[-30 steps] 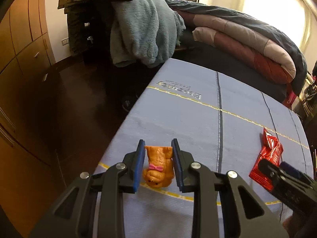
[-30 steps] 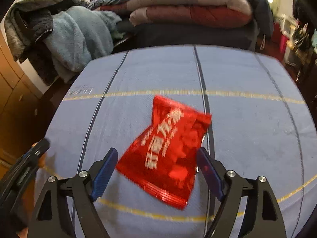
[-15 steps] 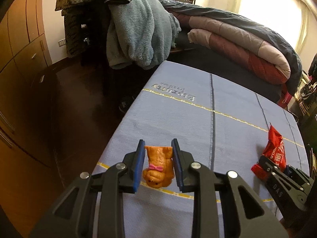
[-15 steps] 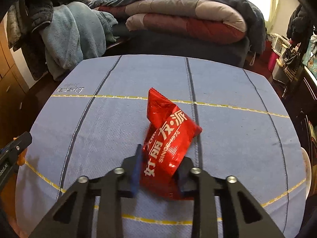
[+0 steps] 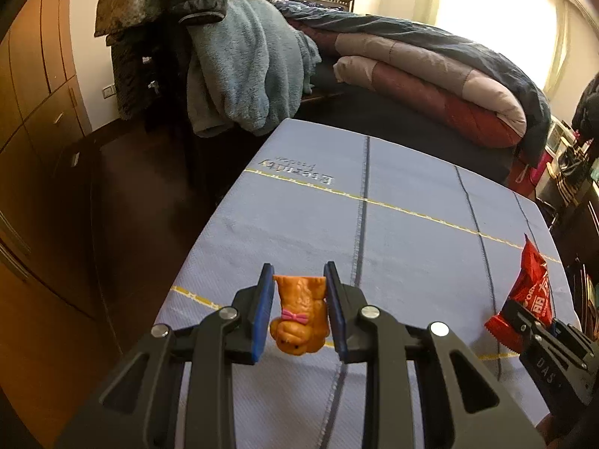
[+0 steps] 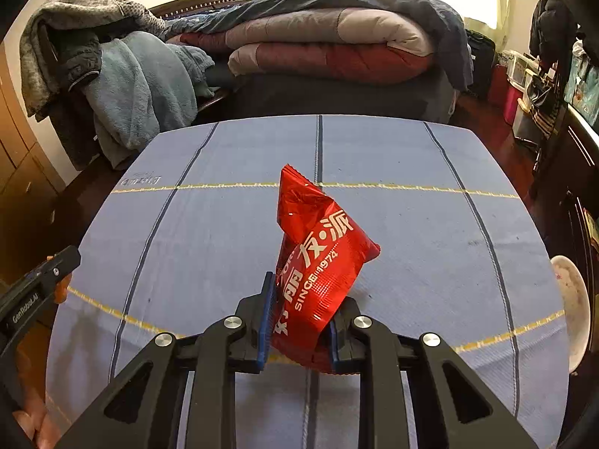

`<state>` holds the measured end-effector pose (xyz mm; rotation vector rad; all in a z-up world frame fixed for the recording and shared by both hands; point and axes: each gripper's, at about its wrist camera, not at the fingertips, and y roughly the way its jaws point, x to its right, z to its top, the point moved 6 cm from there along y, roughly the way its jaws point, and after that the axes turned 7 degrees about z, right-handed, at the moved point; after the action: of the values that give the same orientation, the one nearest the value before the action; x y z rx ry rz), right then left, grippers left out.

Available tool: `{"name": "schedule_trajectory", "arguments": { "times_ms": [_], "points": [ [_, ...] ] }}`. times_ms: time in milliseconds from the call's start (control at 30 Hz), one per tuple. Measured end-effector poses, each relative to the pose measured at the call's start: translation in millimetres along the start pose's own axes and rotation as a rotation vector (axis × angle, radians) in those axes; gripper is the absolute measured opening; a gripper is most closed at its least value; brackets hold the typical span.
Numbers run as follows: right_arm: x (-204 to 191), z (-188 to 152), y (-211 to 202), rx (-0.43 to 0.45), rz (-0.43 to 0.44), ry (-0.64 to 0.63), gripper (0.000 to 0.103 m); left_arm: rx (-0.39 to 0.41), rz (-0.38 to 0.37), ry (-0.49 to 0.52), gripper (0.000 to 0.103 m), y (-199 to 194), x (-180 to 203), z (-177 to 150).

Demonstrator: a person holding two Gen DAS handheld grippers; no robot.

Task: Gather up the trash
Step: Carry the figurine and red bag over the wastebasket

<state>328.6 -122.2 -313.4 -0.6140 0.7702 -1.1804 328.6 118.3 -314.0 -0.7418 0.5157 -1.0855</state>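
Orange toy (image 5: 299, 314), a small figure with a pink bow, sits clamped between the blue pads (image 5: 262, 314) of the left hand-held gripper (image 5: 298, 312), hanging head-down above the near edge of the desk (image 5: 411, 232). Over in the right wrist view, the right hand-held gripper (image 6: 299, 321) is clamped on the lower end of a red wrapper (image 6: 318, 258), crumpled foil with white print, which stands up and leans away from the jaws, its lower part still close over the cloth. Each gripper shows in the other's view: the right one with the wrapper at the lower right of the left view, the left one at the far left of the right view, with the person's fingers (image 6: 26, 411) beneath it.

Blue cloth (image 6: 224, 224) covers the desk, crossed by dark stitched lines and thin yellow ones, with grey lettering near its far left corner. A pale plate (image 6: 572, 310) pokes out at the desk's right edge.

Beyond the desk lies a bed with a folded quilt (image 6: 337, 45) in grey, red and navy. To its left a light blue fleece (image 5: 243, 71) and dark jackets hang in a heap. Wooden cabinets (image 5: 33, 75) line the left wall, and a bright window (image 5: 494, 11) glows behind the bed
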Motion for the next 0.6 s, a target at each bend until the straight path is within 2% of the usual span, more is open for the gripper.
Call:
{"name": "schedule_trajectory", "arguments": {
  "times_ms": [267,600],
  "points": [
    [21,-11,-29,0.019,0.013,0.026,0.023,0.043,-0.025,0.051,0.028,-35,31,0],
    [59,-24,-68,0.066,0.008,0.082,0.024,0.096,-0.089,0.140,0.028,-74,91,-9]
  ]
}}
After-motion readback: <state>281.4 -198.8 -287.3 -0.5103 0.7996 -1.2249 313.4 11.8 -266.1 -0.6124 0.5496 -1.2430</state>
